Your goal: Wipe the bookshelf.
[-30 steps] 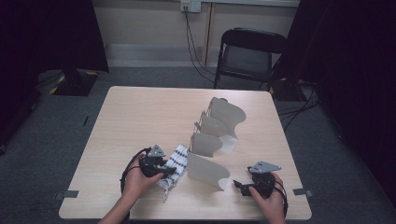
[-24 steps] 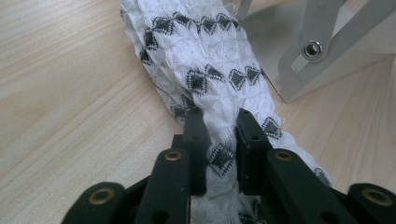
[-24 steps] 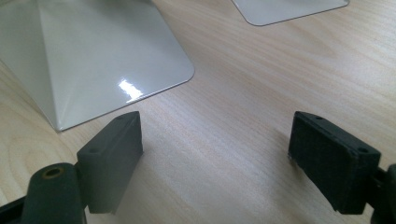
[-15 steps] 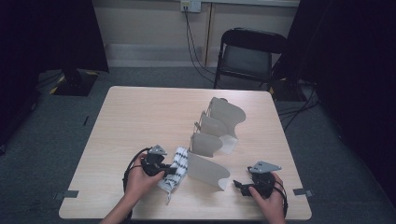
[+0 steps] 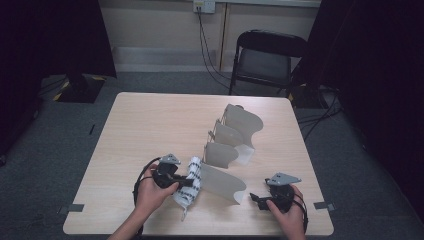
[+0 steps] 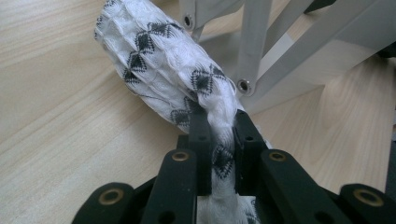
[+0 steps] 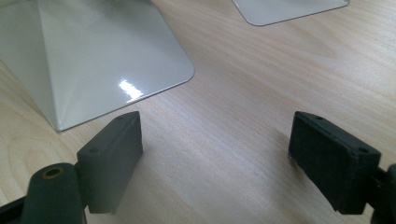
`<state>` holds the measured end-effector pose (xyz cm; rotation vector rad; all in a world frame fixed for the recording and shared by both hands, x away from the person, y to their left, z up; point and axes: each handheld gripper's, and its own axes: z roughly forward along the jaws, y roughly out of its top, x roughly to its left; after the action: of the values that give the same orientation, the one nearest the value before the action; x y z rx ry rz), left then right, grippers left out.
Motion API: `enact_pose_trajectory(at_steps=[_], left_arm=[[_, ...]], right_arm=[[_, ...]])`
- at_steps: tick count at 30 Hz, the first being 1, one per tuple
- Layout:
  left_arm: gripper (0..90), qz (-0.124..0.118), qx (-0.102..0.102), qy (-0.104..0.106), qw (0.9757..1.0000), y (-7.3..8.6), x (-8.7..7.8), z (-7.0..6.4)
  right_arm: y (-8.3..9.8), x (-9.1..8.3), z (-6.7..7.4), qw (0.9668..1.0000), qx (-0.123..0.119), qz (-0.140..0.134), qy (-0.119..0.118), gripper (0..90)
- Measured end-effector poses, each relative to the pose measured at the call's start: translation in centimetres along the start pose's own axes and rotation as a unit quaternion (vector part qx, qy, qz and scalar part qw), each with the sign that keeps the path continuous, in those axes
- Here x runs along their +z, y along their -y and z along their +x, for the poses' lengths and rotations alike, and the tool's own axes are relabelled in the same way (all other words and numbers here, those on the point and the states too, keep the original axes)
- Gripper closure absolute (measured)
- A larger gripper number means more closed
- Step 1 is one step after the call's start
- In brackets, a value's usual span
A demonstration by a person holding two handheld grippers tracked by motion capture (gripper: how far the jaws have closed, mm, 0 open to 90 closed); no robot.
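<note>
White cloth with black diamond marks, rolled into a tube, lies on the wooden table at its near edge, just left of the nearest divider of a grey folding rack. My left tongs are clamped on the roll's near end; in the left gripper view the 2 black jaws stand almost together with the fabric pinched between them. My right tongs rest low over bare wood to the right of that divider, jaws spread wide and holding nothing, as the right gripper view confirms.

The step in hand, as I judge it, is seating the roll in the slot beside the nearest divider. To do it well I should keep the pinch firm, since the soft cloth may slip or unroll, and lift the roll clear of the table before swinging it over the divider's edge. The rack looks light and hinged at its rivets; steadying a plate with my free right tongs would likely stop it from sliding or folding. Lowering the roll parallel to the plates should keep its far end from snagging.
</note>
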<state>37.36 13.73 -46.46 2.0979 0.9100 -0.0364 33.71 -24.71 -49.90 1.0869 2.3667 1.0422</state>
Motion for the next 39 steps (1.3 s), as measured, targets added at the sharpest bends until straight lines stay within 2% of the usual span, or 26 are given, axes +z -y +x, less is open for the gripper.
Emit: enact_pose_trajectory(at_steps=[16,22,28,39], left_arm=[[81.1,-0.024,0.001,0.004,0.9997,-1.7,-1.9,-0.9],[81.0,-0.036,0.013,0.003,0.9993,-2.9,-3.2,-1.6],[80.9,-0.060,0.023,0.004,0.9979,-4.2,-4.7,-2.1],[80.8,-0.072,0.042,0.000,0.9966,-6.1,-6.0,-2.6]], right_arm=[[0.0,0.0,0.0,1.0000,0.000,0.000,0.000,16.6],[0.0,0.0,0.0,1.0000,0.000,0.000,0.000,16.6],[0.0,0.0,0.0,1.0000,0.000,0.000,0.000,16.6],[0.0,0.0,0.0,1.0000,0.000,0.000,0.000,16.6]])
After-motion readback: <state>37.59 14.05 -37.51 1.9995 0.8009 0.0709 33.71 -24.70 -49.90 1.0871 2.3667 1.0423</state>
